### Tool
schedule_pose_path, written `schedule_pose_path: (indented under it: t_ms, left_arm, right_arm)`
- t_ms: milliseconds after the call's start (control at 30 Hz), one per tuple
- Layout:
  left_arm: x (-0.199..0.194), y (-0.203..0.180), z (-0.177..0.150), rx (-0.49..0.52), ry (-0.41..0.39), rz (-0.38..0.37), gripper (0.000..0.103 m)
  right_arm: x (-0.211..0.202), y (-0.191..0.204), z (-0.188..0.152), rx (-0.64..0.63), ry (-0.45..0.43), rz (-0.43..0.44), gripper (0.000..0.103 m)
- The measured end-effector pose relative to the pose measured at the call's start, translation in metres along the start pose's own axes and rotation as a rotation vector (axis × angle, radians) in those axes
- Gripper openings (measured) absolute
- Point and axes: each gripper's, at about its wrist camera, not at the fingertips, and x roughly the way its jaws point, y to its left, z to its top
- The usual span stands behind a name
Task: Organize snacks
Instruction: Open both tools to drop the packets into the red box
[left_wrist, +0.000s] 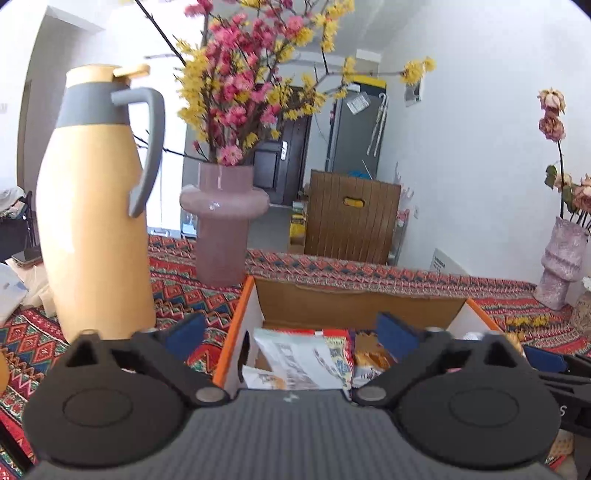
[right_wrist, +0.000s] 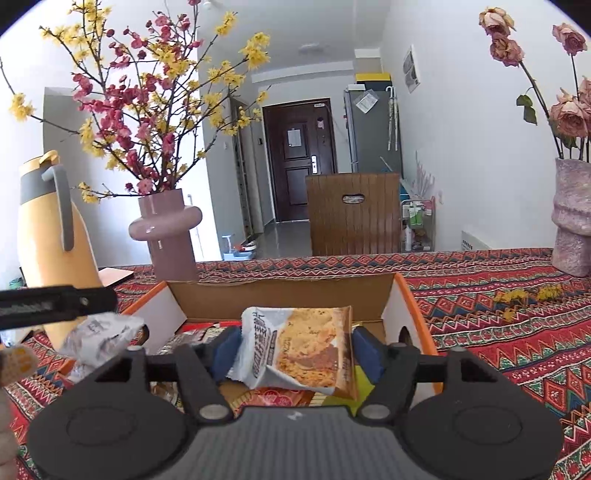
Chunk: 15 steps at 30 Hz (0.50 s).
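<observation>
Hovering over the cardboard box (right_wrist: 284, 293), both grippers gape, a biscuit packet (right_wrist: 299, 350) loose between the right gripper's (right_wrist: 295, 356) pads.

A lived-in home, dining table near the entrance

A patterned tablecloth (right_wrist: 498, 295) carries a vase of blossom branches (right_wrist: 168, 236) and a thermos jug (left_wrist: 92, 206); behind stand a wooden chair (right_wrist: 352, 214), a dark entrance door (right_wrist: 299, 158) and a grey fridge (right_wrist: 373, 129).

We see a red geometric-patterned cloth (right_wrist: 498, 332), a yellow jug (left_wrist: 92, 229) with a grey band, and a mauve vase (left_wrist: 223, 221). The box (right_wrist: 410, 306) is orange-edged, white inside.
</observation>
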Motion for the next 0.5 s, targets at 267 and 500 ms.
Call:
schedule_pose_path:
  t_ms: [267, 500]
  left_arm:
    - [-0.005, 0.000, 0.000, -0.016, -0.009, -0.009, 0.103]
    - [-0.005, -0.001, 0.003, -0.026, -0.005, 0.003, 0.103]
  right_arm:
    - [-0.012, -0.013, 0.003, 0.089, -0.058, -0.015, 0.103]
    - [-0.010, -0.013, 0.003, 0.088, -0.048, -0.009, 0.103]
